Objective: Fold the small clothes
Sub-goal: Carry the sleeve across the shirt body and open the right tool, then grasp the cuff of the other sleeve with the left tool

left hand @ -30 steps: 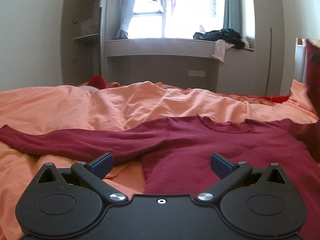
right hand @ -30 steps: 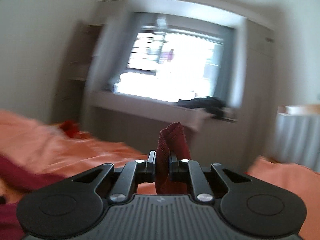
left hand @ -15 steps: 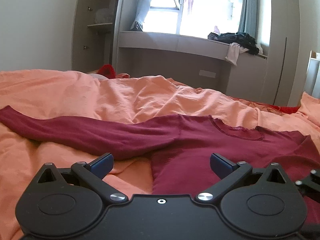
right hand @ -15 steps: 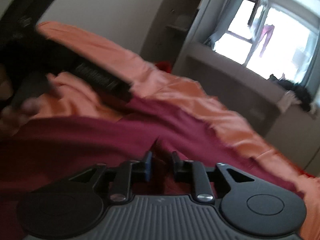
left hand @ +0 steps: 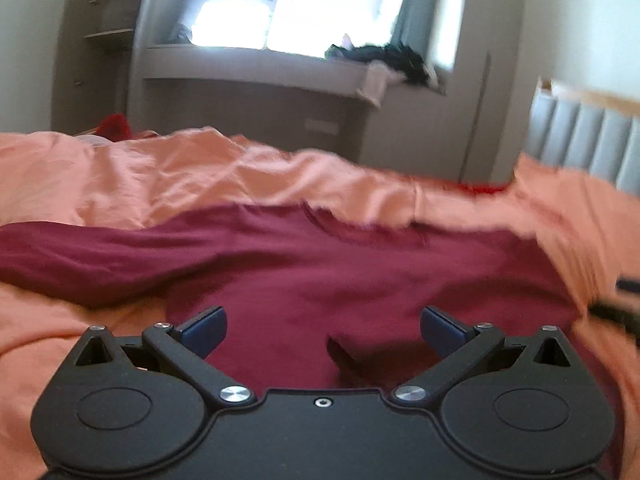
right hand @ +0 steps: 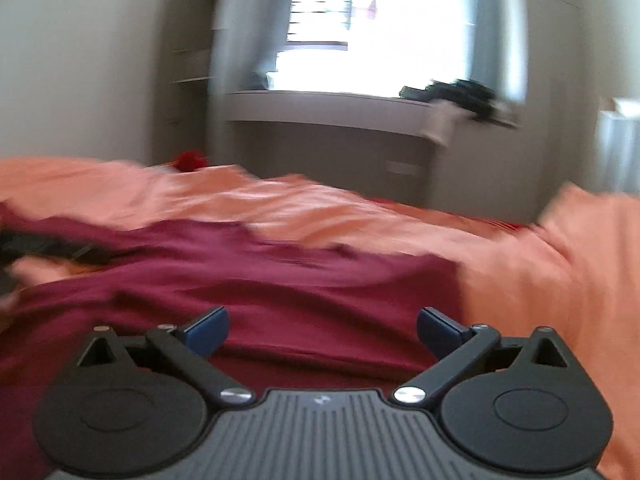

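Observation:
A dark red long-sleeved shirt (left hand: 328, 268) lies spread on the orange bedcover (left hand: 200, 176), one sleeve stretched out to the left and the neckline facing the window. My left gripper (left hand: 322, 326) hovers low over the shirt's body, open, with only cloth beneath it. In the right wrist view the same shirt (right hand: 280, 280) fills the foreground. My right gripper (right hand: 322, 326) is just above it with its jaws opening wide and nothing between the pads. The left gripper's dark body shows blurred at that view's left edge.
Orange bedcover (right hand: 540, 280) extends to the right of the shirt. Beyond the bed stand a grey window ledge (left hand: 256, 64) with dark clothes (left hand: 392, 56) piled on it, open shelves (left hand: 108, 32) at left and a padded grey headboard (left hand: 584, 144) at right.
My right gripper let go of the red cloth it held pinched, came down over the shirt and spread its jaws. My left gripper shifted right, further over the shirt's body.

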Demonstrator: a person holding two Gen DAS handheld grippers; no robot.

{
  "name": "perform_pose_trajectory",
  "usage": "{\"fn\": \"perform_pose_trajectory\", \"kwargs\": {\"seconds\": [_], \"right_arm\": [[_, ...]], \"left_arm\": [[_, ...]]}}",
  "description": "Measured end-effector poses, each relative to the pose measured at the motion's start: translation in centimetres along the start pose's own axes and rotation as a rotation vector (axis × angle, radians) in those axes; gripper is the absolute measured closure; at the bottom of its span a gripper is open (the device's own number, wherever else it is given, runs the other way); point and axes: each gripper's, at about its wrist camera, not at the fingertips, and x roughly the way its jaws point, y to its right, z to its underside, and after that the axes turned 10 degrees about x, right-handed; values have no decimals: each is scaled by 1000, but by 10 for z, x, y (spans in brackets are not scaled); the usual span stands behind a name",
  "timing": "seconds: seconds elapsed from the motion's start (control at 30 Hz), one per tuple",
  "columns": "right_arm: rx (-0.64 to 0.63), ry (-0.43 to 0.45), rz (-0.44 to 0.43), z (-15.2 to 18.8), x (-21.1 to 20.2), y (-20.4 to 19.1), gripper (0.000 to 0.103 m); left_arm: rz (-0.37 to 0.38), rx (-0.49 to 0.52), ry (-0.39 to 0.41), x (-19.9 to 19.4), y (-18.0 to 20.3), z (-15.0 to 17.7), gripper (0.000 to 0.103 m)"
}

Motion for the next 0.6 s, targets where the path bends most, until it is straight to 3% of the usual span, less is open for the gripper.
{"fn": "perform_pose_trajectory", "kwargs": {"seconds": [0.13,0.2,0.3,0.43,0.6], "right_arm": [[34,-62,181,9,18,55,9],[69,-105,214,15,25,74,14],[134,-134,164,24,34,92,18],[313,-80,47,19,34,112,18],[370,-3,43,-3,66,116,18]], "left_arm": [[-36,45,-104,13,10,7,0],[-55,32,-158,17,8,11,0],[-54,-5,-177,16,1,16,0],[-79,-13,-196,14,-1,21,0],[-97,8,-188,9,1,25,0]]}}
